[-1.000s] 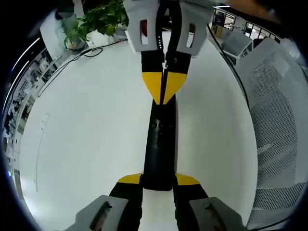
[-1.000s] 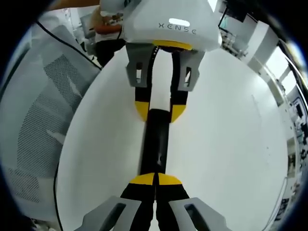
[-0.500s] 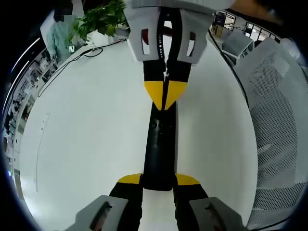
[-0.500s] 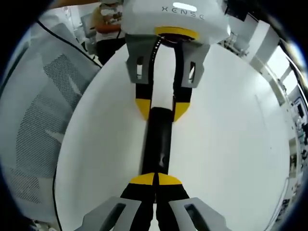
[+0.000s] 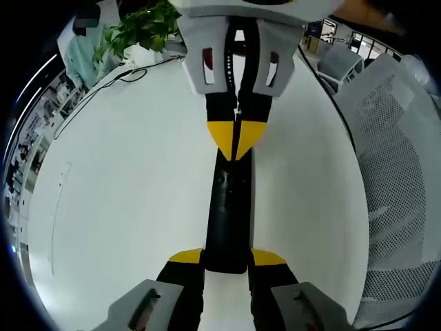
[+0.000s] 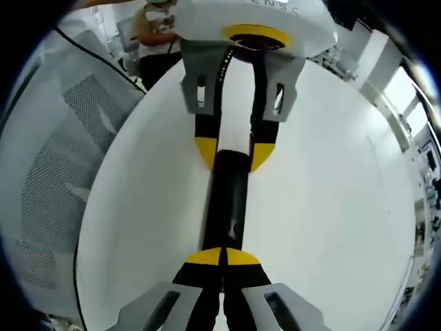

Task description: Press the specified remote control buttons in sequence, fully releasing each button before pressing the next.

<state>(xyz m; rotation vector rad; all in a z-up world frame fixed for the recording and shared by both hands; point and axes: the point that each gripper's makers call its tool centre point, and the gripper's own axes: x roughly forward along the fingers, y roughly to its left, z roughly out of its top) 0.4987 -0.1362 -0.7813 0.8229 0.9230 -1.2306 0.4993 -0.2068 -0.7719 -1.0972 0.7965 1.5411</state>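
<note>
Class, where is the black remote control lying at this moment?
In the left gripper view, the black remote control lies lengthwise on the white table, its near end between the left claw, its far end under the shut right claw.

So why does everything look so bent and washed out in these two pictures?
Left gripper view: the fisheye lens bows the white table into a dome, its surface glaring bright; the black remote stays sharp, and the plant is squeezed at the rim. Right gripper view: the same bulge, the mesh chair curving along the table edge, with bright windows blown out on the right.
</note>
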